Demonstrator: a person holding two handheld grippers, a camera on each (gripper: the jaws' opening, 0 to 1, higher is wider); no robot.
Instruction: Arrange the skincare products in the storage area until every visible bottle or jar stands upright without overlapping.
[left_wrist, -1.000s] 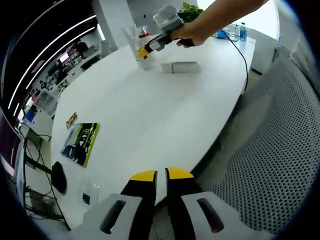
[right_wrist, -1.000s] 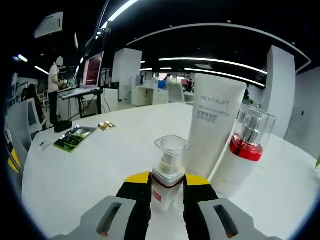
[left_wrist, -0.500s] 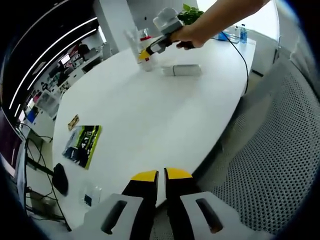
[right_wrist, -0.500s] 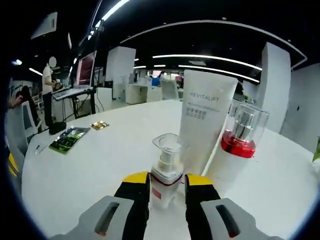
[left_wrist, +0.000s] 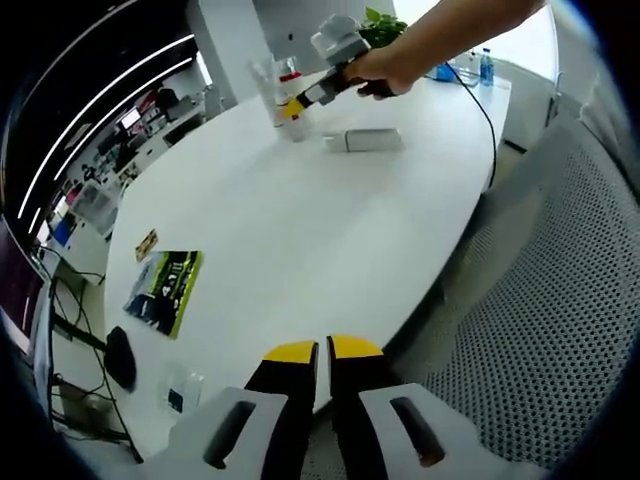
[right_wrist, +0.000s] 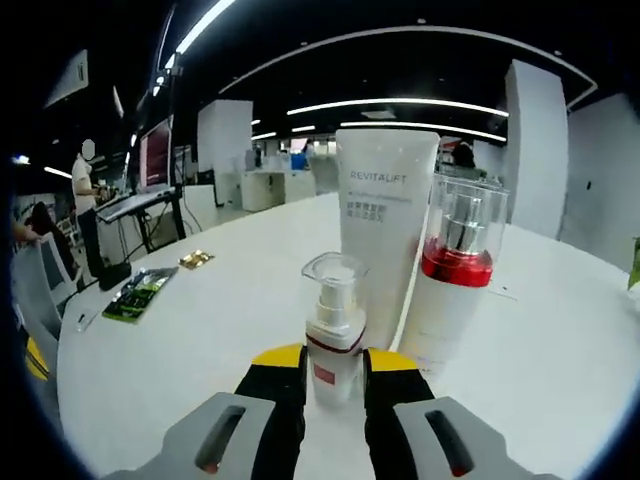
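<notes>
A small pump bottle (right_wrist: 335, 335) with a clear cap and a red label stands upright between the jaws of my right gripper (right_wrist: 335, 357), which is shut on it. Just behind it stand a tall white tube (right_wrist: 385, 225) marked REVITALIFT and a white bottle with a red band (right_wrist: 455, 275). In the left gripper view, a hand holds my right gripper (left_wrist: 292, 104) at that far cluster of bottles (left_wrist: 270, 85). A white container (left_wrist: 363, 140) lies on its side beside them. My left gripper (left_wrist: 322, 349) hangs shut with nothing in it over the table's near edge.
A green booklet (left_wrist: 162, 288) and a small gold packet (left_wrist: 145, 241) lie on the white table (left_wrist: 290, 230). A mesh chair (left_wrist: 540, 300) stands at the right. A black cable (left_wrist: 483, 105) crosses the far end. A person (right_wrist: 85, 185) stands by desks.
My right gripper's jaws have drawn slightly closer on the small pump bottle. The right view now faces the tube and the red-banded bottle more squarely. The left gripper has barely moved.
</notes>
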